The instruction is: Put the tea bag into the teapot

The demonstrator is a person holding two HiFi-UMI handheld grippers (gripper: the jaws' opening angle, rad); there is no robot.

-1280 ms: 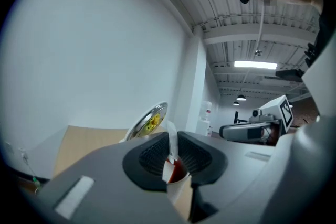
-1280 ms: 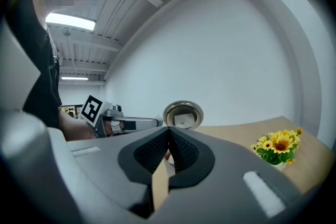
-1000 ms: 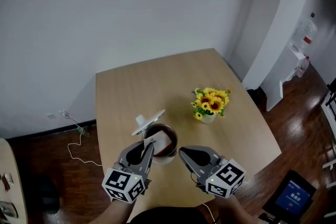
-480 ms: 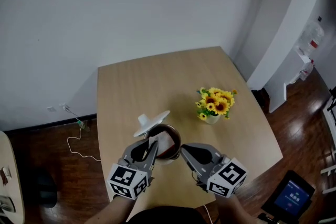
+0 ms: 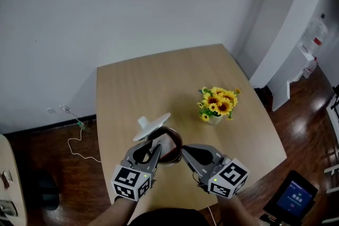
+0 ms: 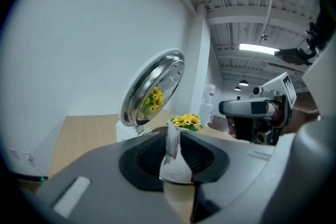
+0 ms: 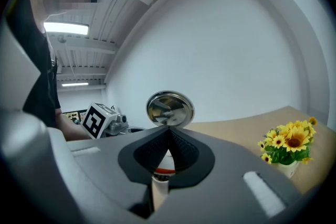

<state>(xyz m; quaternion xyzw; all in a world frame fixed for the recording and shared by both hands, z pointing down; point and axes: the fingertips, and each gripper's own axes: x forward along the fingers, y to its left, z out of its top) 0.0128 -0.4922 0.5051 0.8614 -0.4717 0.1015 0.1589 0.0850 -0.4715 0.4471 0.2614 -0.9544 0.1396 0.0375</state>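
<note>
**Tea bag at the teapot's mouth, left jaws letting go**

Near the front edge of the pale wooden table (image 5: 159, 87): a teapot (image 5: 179, 144), open, dark inside. At the far left of its rim, the lid (image 5: 152, 125), tilted up and away from the mouth. Right at that mouth, the tea bag (image 5: 165, 140), a white paper sachet standing on edge.

Reaching in from the near left, the left gripper (image 5: 153, 147), one jaw on each side of the tea bag, jaws opening at this moment. Seen in the left gripper view: tea bag (image 6: 171, 140) upright in the narrow gap between the ribbed pads, close to both, not visibly squeezed. Beyond it, the shiny inner face of the lid (image 6: 152, 94), mirroring yellow blooms.

Just to the right of the teapot, the right gripper (image 5: 184, 151), tips close to the rim, apart from the tea bag. Jaws closed tip to tip on nothing, as the right gripper view makes plain (image 7: 168, 129). Straight ahead of those tips, the lid (image 7: 169, 108); off to the left, the other gripper's marker cube (image 7: 97, 119).

Farther back on the right half of the table, well apart from the teapot: yellow flowers (image 5: 218, 103) in a small pale pot (image 5: 213, 119).

Left of the table, a white cable (image 5: 79, 143) trailing across the dark floor (image 5: 47, 166)
</note>
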